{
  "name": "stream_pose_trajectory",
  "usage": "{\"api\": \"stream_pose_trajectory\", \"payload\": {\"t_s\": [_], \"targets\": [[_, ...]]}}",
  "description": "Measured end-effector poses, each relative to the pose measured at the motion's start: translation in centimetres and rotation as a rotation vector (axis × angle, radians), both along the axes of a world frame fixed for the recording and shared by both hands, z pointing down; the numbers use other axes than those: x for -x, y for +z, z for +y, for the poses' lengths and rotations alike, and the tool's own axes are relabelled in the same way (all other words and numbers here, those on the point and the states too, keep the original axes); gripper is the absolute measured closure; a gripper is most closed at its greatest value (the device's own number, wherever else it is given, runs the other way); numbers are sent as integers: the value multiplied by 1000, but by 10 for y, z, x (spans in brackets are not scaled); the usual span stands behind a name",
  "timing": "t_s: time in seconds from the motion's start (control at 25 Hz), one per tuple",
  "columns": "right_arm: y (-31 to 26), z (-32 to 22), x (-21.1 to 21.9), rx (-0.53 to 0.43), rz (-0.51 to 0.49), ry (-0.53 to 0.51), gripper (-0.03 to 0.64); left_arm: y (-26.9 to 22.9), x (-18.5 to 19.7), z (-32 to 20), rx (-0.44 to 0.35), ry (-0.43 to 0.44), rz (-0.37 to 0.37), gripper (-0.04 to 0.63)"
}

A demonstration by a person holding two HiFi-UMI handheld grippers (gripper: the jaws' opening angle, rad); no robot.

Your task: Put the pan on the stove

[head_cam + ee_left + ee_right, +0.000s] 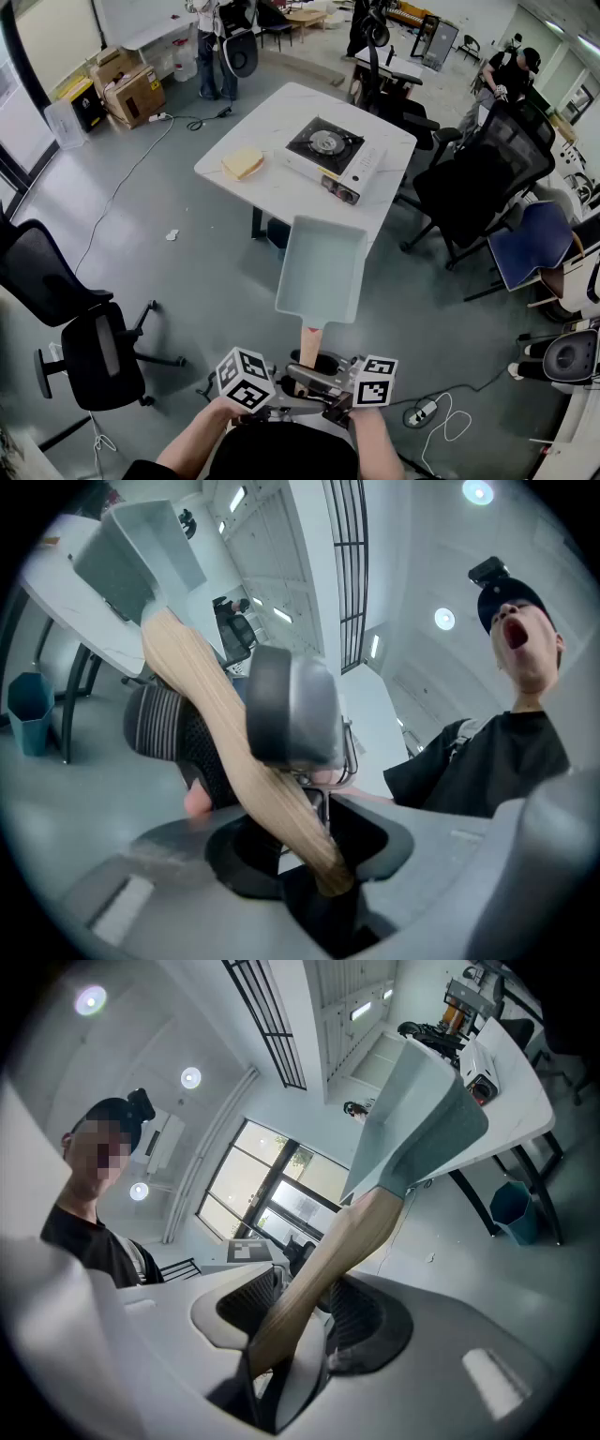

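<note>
A pale grey-blue rectangular pan (321, 270) hangs in the air over the floor, just short of the white table (267, 192). Its wooden handle (309, 343) points back toward me. My left gripper (292, 382) and right gripper (328, 386) both clamp the end of that handle from opposite sides. In the left gripper view the handle (220, 728) runs up from the left gripper (326, 878) to the pan (131, 550). The right gripper view shows the right gripper (270, 1365) pinching the handle (323, 1274) below the pan (417, 1115). The portable gas stove (334, 157) stands on the table, burner bare.
A yellow cloth (243, 162) lies on the table left of the stove. Black office chairs stand at the left (94, 349) and right (483, 183), with a blue chair (530, 246) beyond. A power strip with cables (423, 411) lies on the floor. Cardboard boxes (128, 86) sit far left.
</note>
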State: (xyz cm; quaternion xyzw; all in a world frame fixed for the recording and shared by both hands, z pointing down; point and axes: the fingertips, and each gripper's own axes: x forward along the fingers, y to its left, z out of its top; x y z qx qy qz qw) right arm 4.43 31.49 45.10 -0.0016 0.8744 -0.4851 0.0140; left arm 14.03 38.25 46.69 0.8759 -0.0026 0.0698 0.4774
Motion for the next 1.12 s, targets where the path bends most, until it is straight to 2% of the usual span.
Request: {"api": "stream_pose_trajectory", "payload": {"t_s": [0.52,1.12], "targets": [[-8,31,-3,-21,27,-26,428,-7,-5,28,-20,-19,29,449],[-5,39,19,-31,30,-8,428,-4,18,37,-30,1,25,448]]}}
